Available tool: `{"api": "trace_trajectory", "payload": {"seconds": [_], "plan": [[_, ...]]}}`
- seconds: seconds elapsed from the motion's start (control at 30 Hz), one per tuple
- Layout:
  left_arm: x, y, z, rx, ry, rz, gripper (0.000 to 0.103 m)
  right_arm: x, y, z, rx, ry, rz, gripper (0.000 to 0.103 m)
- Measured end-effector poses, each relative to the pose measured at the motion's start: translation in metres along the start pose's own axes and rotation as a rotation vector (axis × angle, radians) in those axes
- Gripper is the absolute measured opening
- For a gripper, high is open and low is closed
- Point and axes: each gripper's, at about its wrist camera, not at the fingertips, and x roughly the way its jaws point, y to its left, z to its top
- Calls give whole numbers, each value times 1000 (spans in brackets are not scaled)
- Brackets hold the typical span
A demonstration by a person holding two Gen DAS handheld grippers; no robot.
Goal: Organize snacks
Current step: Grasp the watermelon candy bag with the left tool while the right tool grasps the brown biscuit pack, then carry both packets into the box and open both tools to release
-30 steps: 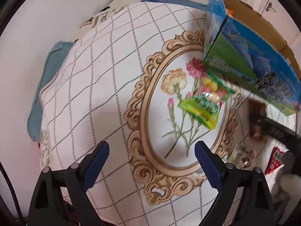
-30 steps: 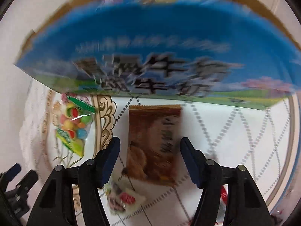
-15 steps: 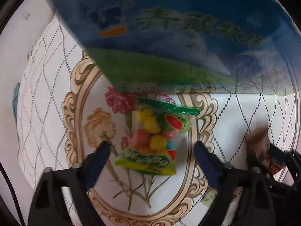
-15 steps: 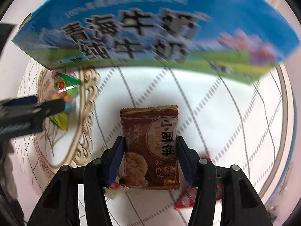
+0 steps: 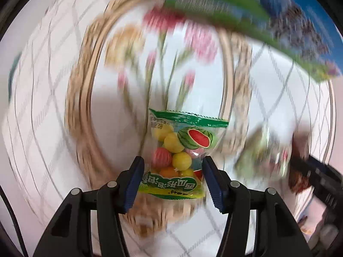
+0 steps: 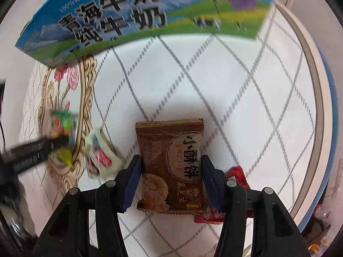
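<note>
Left wrist: left gripper (image 5: 171, 174) jaws closing around the gumball candy bag (image 5: 181, 153), its long axis running away along the fingers. Right wrist: right gripper (image 6: 170, 174) clamped across the brown pastry packet (image 6: 170, 165), same lengthwise lie, milk carton box (image 6: 137, 15) just beyond.

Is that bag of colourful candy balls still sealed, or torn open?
Sealed, apparently: the candy bag has its green crimped top strip intact and the balls inside.

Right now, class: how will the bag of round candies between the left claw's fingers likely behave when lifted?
The candy bag is thin film, so probably floppy. Its loose balls may shift. The left claw, closing on its lower end, may leave the top drooping.
</note>
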Motion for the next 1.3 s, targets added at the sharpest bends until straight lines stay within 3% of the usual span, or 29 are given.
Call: {"api": "trace_trajectory", "payload": {"seconds": [0.17,0.4,1.0,1.3], "plan": [[15,16,-37,-72,62,-41,54,-2,-18,-33,28,30,17,58],[34,11,-35,-30,60,-1,54,5,-25,-57,16,64,-4,60],[25,6,-39,-35,41,23,51,47,14,-31,-41,80,-65,61],[-43,-18,-37,-2,-53,-68,50,-18,13,-35,-27,-8,98,58]]}}
